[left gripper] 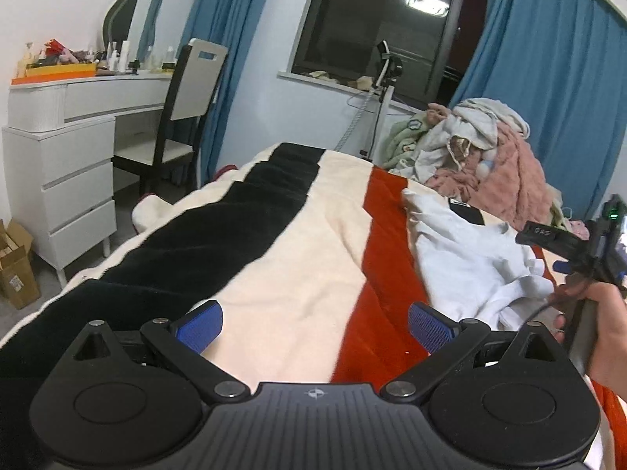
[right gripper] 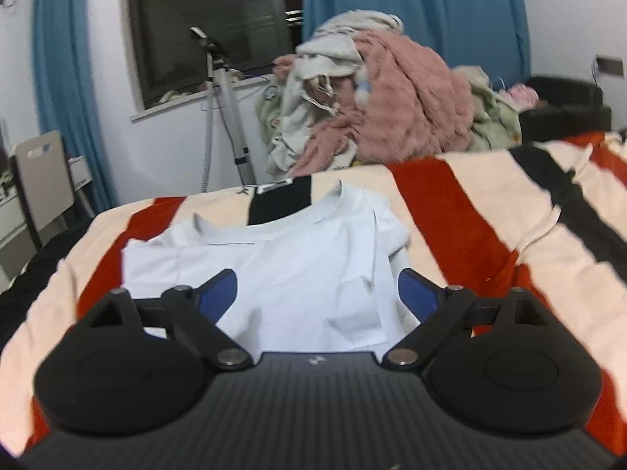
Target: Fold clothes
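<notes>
A white T-shirt [right gripper: 298,258] lies rumpled on a bed covered by a striped blanket [right gripper: 462,219] of cream, red and black bands, its collar toward the far edge and one sleeve folded over its right side. The right hand-held gripper [right gripper: 317,293] hovers low over the near part of the shirt with its blue-padded fingers [right gripper: 221,290] spread wide and nothing between them. The left hand-held gripper [left gripper: 313,325] is off to the shirt's left, above the cream and red bands, also spread wide and holding nothing. Beyond the bed's far edge sits a heap of clothes [right gripper: 392,105] with a fluffy pink garment on top. A white dressing surface [left gripper: 74,117] with drawers and a chair [left gripper: 188,98] stand to the left.
</notes>
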`<state>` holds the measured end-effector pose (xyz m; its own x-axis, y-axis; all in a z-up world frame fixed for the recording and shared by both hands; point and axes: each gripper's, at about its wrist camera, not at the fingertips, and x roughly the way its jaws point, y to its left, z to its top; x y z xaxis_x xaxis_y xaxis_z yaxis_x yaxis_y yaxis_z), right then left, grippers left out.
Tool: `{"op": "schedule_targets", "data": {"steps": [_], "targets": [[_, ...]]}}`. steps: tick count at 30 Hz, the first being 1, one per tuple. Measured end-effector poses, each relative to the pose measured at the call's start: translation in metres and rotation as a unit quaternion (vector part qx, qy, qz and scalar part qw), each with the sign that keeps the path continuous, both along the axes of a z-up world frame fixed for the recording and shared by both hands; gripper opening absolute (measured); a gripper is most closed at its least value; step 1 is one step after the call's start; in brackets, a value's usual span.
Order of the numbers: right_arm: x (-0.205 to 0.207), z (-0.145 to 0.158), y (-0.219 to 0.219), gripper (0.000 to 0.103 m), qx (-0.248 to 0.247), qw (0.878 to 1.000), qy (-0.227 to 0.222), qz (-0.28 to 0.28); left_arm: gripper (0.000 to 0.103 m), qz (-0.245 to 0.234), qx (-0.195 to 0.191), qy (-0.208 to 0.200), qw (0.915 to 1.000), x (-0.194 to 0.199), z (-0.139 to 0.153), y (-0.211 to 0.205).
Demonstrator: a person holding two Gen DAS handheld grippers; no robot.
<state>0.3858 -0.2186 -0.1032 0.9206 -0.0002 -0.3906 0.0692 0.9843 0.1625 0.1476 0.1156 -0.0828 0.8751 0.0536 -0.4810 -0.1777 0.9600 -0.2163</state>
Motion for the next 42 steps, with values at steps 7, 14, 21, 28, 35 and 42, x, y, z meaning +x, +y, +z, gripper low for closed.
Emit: {"op": "schedule_targets", "data": {"steps": [7, 14, 21, 28, 35, 42], "targets": [[-0.087, 0.044, -0.003, 0.090, -0.005, 0.999, -0.015, 0.042, 0.101, -0.024, 0.015, -0.028, 0.9992, -0.014, 0.013, -0.010], [-0.214, 0.084, -0.003, 0.090, -0.016, 0.996, -0.038, 0.075, 0.101, -0.066, 0.020, -0.046, 0.9966, -0.053, 0.033, -0.028], [-0.305, 0.080, -0.010, 0.090, -0.007, 0.996, -0.038, 0.078, 0.102, -0.102, 0.037, -0.059, 0.9924, -0.099, 0.045, -0.045], [-0.366, 0.057, -0.022, 0.090, -0.005, 0.997, -0.023, 0.067, 0.101, -0.085, 0.001, 0.029, 0.9959, -0.093, 0.032, -0.036], [-0.376, 0.056, -0.031, 0.090, 0.004, 0.999, -0.014, 0.041, 0.098, 0.019, -0.067, 0.124, 0.9898, -0.073, 0.011, 0.011], [-0.372, 0.049, -0.046, 0.090, 0.040, 0.999, 0.005, 0.033, 0.093, 0.111, -0.109, 0.186, 0.9702, -0.068, -0.013, 0.045]]}}
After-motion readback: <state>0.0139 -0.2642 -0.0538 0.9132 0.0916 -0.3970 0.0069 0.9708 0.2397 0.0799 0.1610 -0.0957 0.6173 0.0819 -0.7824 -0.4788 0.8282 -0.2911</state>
